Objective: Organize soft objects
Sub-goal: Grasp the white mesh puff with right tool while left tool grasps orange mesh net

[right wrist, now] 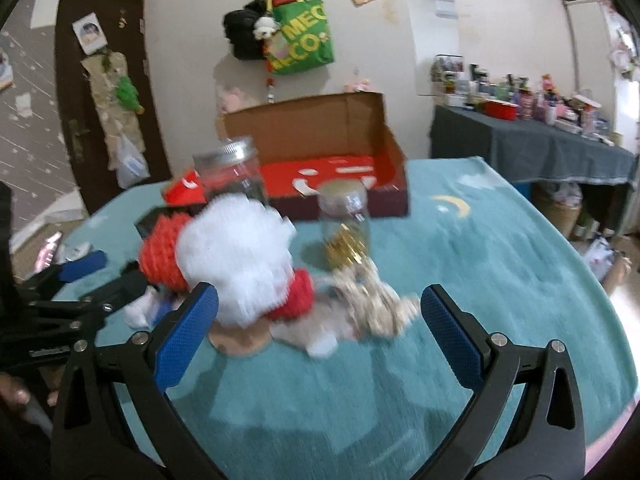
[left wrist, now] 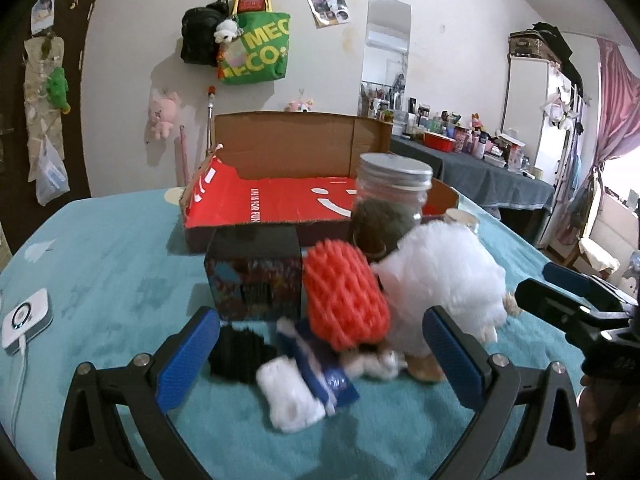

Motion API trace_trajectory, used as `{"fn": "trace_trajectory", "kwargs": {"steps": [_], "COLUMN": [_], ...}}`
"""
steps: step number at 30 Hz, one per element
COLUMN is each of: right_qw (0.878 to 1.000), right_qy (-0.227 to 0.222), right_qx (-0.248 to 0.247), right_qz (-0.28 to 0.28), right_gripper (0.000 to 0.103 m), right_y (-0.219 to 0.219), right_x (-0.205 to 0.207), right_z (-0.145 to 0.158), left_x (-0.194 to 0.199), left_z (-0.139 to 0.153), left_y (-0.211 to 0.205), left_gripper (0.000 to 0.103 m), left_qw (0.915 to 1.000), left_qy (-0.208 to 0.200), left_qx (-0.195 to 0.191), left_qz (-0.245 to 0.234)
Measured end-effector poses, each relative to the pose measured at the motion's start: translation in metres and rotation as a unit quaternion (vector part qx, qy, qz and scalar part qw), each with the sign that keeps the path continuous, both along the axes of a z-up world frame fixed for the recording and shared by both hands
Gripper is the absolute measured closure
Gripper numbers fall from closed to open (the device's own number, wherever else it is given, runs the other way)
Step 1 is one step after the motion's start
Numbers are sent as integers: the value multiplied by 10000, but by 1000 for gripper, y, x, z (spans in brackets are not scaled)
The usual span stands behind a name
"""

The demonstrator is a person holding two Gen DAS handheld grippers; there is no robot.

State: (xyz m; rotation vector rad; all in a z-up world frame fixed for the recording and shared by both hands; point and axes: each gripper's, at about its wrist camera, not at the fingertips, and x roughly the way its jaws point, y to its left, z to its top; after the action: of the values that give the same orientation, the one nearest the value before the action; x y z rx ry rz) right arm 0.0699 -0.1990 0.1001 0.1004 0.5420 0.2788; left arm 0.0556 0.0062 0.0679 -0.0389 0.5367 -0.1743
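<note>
1. The left gripper (left wrist: 320, 354) is spread wide and holds nothing; it hangs low over the teal cover (left wrist: 120, 264), framing a black fuzzy piece (left wrist: 236, 354) and a white-and-blue toy (left wrist: 308, 392).
2. The right gripper (right wrist: 320, 328) is likewise released and empty, its fingers either side of a beige plush (right wrist: 372, 304) and the foot of a white plush (right wrist: 236, 264).
3. The soft things sit bunched together: an orange foam net (left wrist: 346, 294) leans against the white plush, with the small pieces just in front.
4. Hard items stand among them (a dark box (left wrist: 254, 276), a big jar (left wrist: 392, 204), a small jar (right wrist: 346, 224)).
5. The red-lined carton (left wrist: 280, 204) behind the pile looks empty, as far as its floor shows.
6. Judgement: if the carton is the goal, nothing is sorted yet; every soft piece is left to move.
</note>
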Motion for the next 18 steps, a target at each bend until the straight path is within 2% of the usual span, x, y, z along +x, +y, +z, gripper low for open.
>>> {"fn": "trace_trajectory", "kwargs": {"steps": [5,10,12,13,14,15,16,18], "right_qw": [9980,9919,9891,9871,9855,9842,9822,9799], "right_qy": [175,471,556,614,654,694,734,791], "right_qx": [222,405,407,394,375,349,356,395], "right_qz": [572,1111,1302,1428,1518,1591,1691,1790], "right_gripper": [0,0,0,5,18,28,49,55], "right_y": [7,20,25,29,31,33,36,38], "right_x": [30,55,61,64,65,65,65,63], "right_z": [8,5,3,1,0,-2,-4,-7], "left_x": [17,31,33,34,34,33,33,31], "left_z": [1,-4,-5,-5,-6,-7,-6,-4], "left_y": [2,2,-1,-3,-5,-7,-9,-10], "left_gripper": [1,23,37,42,53,59,59,64], "left_qw": [9998,9986,9973,9967,9956,9943,9946,9947], "left_qy": [210,465,558,587,634,679,658,619], "left_qx": [5,50,-39,-65,-108,-151,-112,-81], "left_qz": [-44,-264,-478,-553,-683,-804,-791,-818]}}
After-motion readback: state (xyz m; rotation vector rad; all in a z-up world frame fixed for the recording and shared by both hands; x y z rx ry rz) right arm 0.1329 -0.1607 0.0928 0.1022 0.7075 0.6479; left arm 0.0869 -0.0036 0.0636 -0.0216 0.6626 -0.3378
